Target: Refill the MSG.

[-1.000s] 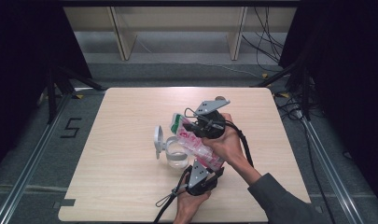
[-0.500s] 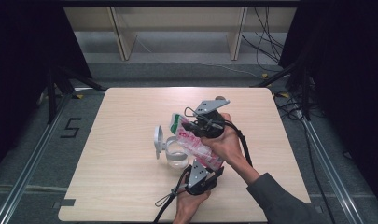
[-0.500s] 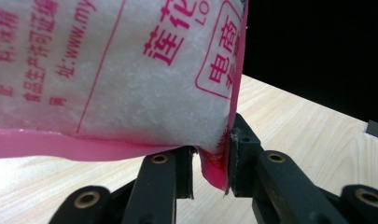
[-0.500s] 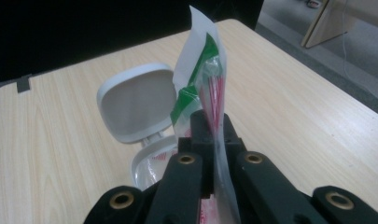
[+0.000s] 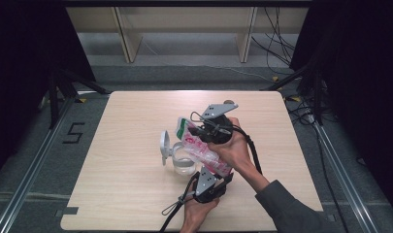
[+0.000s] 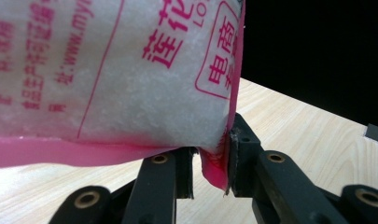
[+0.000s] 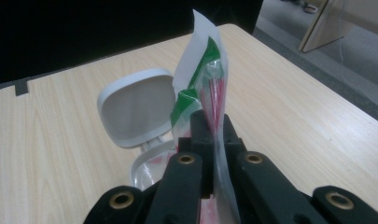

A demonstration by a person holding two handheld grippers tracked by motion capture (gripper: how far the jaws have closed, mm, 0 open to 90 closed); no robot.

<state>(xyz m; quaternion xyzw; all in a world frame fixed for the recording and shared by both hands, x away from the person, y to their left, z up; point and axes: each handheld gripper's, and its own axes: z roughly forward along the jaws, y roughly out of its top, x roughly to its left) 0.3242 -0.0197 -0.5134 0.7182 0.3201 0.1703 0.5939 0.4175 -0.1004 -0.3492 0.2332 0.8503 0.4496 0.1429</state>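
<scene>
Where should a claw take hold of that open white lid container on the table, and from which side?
Probably by the clear body of the container, coming from the left side of the high view. The hinged lid stands up there on a thin hinge and looks floppy. The bag, held by the left claw and right claw, hangs over the mouth and blocks the top.

From my feed, a pale wooden table (image 5: 126,145) fills the middle of the frame on grey carpet (image 5: 184,73). Black curtains (image 5: 24,73) darken both sides. Light wooden shelving (image 5: 184,19) crosses the top, cables (image 5: 276,43) trail at upper right, and a floor-marked "5" (image 5: 73,132) sits at left.
</scene>
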